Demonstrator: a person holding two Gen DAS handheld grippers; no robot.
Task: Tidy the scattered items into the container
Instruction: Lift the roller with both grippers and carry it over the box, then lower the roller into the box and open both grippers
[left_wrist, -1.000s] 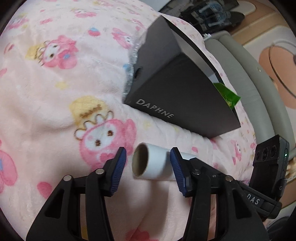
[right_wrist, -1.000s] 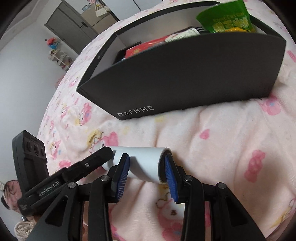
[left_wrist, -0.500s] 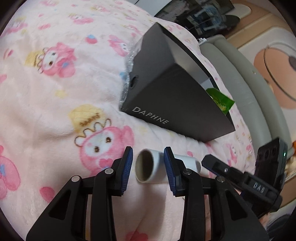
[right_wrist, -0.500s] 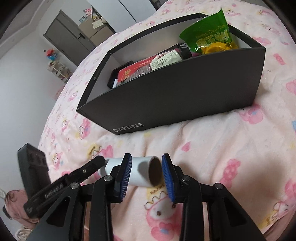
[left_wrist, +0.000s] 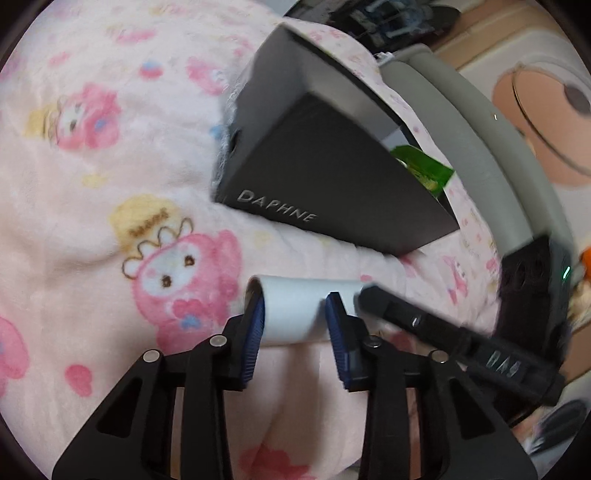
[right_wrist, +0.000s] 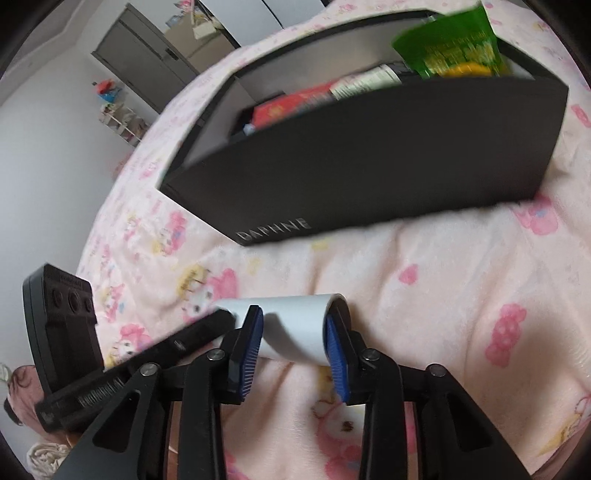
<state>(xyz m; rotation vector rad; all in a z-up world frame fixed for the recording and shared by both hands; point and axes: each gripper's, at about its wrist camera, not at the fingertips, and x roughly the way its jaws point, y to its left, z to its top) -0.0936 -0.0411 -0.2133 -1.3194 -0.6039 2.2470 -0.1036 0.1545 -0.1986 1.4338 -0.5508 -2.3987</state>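
Left gripper (left_wrist: 295, 314) we see clamped on white roll (left_wrist: 295, 306) | right gripper (right_wrist: 293, 325) clamps its other end | black box (right_wrist: 369, 166) just beyond, on pink blanket (left_wrist: 92, 184)

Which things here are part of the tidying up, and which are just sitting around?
Part of the job:
- white roll, held by both the left gripper and right gripper
- black box, the container
- green snack bag and red packet, already inside

Just sitting around:
- pink cartoon blanket
- grey cabinet
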